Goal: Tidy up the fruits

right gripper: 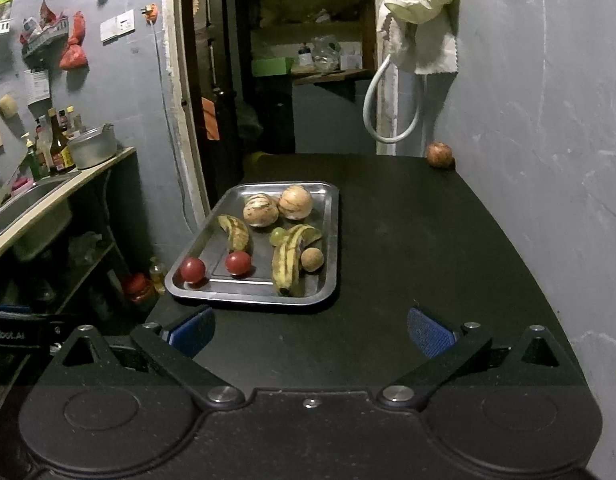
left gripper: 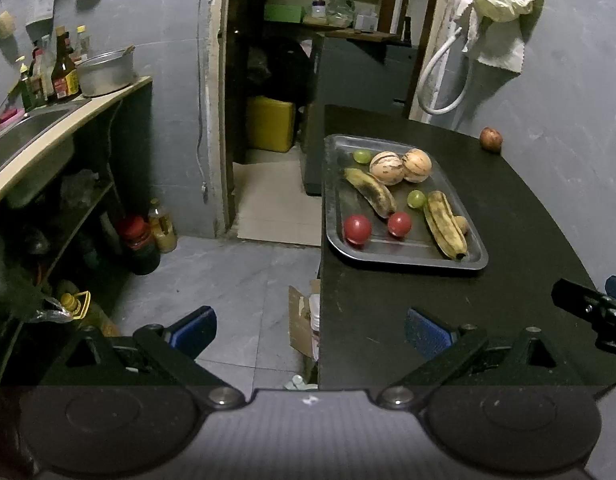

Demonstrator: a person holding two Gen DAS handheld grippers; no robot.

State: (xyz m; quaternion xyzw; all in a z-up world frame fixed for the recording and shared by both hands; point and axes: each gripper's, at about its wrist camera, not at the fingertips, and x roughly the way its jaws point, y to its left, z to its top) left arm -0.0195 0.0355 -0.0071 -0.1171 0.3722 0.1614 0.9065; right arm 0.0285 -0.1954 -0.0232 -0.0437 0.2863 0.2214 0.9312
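Note:
A steel tray (left gripper: pixel 387 258) (right gripper: pixel 331 240) lies on the black table (left gripper: pixel 507 240) (right gripper: pixel 427 240). It holds two striped melons (left gripper: pixel 385 167) (right gripper: pixel 261 209), two spotted bananas (left gripper: pixel 371 191) (right gripper: pixel 287 258), two red tomatoes (left gripper: pixel 357 229) (right gripper: pixel 192 269), green grapes (left gripper: pixel 416 199) (right gripper: pixel 276 236) and a small brown fruit (right gripper: pixel 311 259). A reddish pomegranate (left gripper: pixel 491 139) (right gripper: pixel 439 155) sits alone at the table's far corner by the wall. My left gripper (left gripper: pixel 309 332) is open and empty, hanging over the table's left edge. My right gripper (right gripper: pixel 309 332) is open and empty above the table, short of the tray.
A counter with a sink (left gripper: pixel 24 136) (right gripper: pixel 20 204), bottles (left gripper: pixel 64 72) and a metal pot (left gripper: pixel 106 72) (right gripper: pixel 92 148) runs along the left. Jars and bottles (left gripper: pixel 140 244) stand on the floor. A doorway (left gripper: pixel 276 120) opens behind the table. A grey wall (right gripper: pixel 547 120) borders the right.

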